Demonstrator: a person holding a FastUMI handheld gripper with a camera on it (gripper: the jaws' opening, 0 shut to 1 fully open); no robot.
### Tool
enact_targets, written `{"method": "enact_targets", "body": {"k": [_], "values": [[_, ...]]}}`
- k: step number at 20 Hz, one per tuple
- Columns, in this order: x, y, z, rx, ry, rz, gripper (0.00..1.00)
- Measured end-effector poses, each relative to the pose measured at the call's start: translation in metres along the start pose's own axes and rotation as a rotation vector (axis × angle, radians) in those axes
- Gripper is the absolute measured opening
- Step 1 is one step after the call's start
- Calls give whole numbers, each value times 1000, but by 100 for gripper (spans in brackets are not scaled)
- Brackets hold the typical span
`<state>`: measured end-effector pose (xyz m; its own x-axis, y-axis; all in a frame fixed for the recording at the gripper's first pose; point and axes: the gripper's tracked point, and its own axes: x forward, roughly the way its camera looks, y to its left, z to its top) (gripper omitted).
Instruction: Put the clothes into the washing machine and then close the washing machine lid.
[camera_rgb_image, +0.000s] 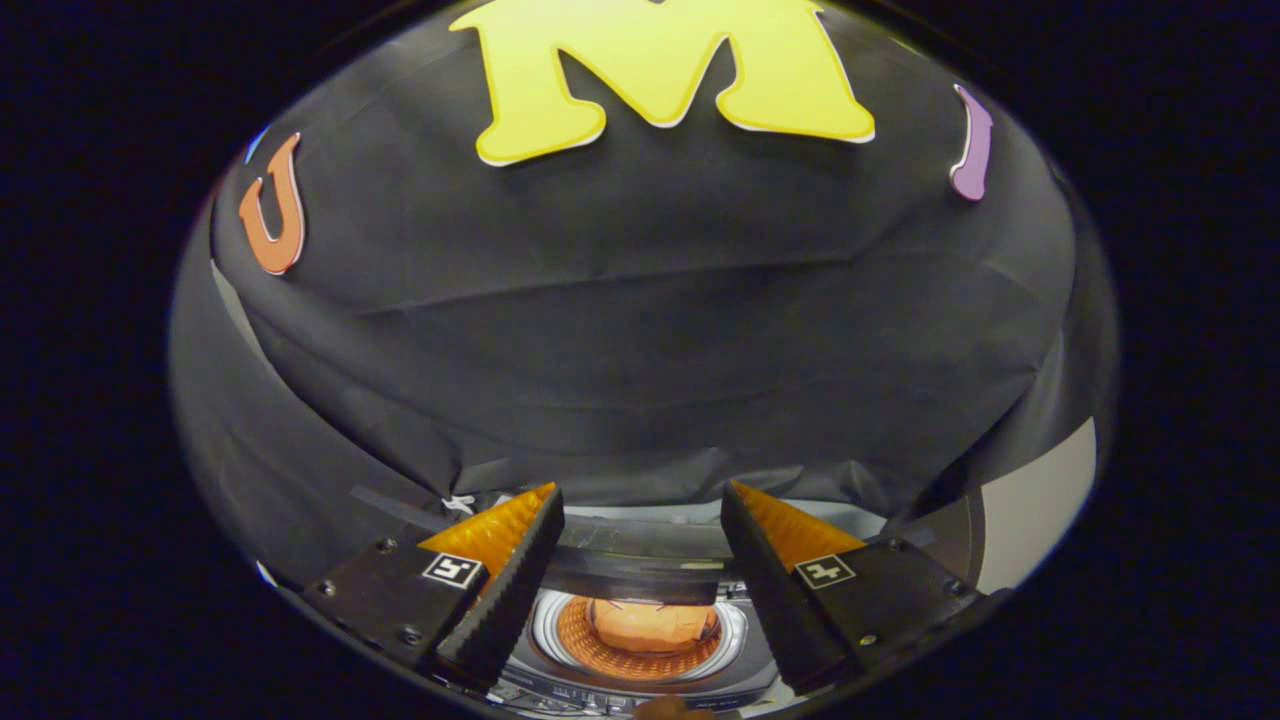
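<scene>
My gripper (640, 505) is open, with a wide empty gap between its fingers (515, 575). Below and between the fingers sits the washing machine (640, 675), seen from above. Its round drum opening (640, 640) has a pale metal rim and a perforated drum lit orange inside. An orange-looking piece of clothing (650, 625) lies bundled in the drum. The dark lid (630, 580) stands raised behind the opening, its edge running across between the fingers. The gripper hangs above the machine and touches nothing.
The booth's black cloth wall (640, 350) rises just behind the machine. A pale surface (1040, 500) shows beyond the cloth past the right finger. A strip of the machine's control panel (600, 700) runs along its near edge.
</scene>
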<state>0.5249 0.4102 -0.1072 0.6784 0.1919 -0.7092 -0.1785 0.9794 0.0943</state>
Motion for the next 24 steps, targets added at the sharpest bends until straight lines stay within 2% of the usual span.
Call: {"method": "enact_targets", "body": {"k": [4, 9, 15, 21, 24], "values": [[9, 0, -3, 4, 35, 12, 99], [16, 2, -9, 15, 127, 94, 99], [10, 6, -25, 15, 111, 64, 100], [-20, 11, -97, 5, 90, 27, 100], [-38, 9, -135, -40, 73, 1, 99]]}}
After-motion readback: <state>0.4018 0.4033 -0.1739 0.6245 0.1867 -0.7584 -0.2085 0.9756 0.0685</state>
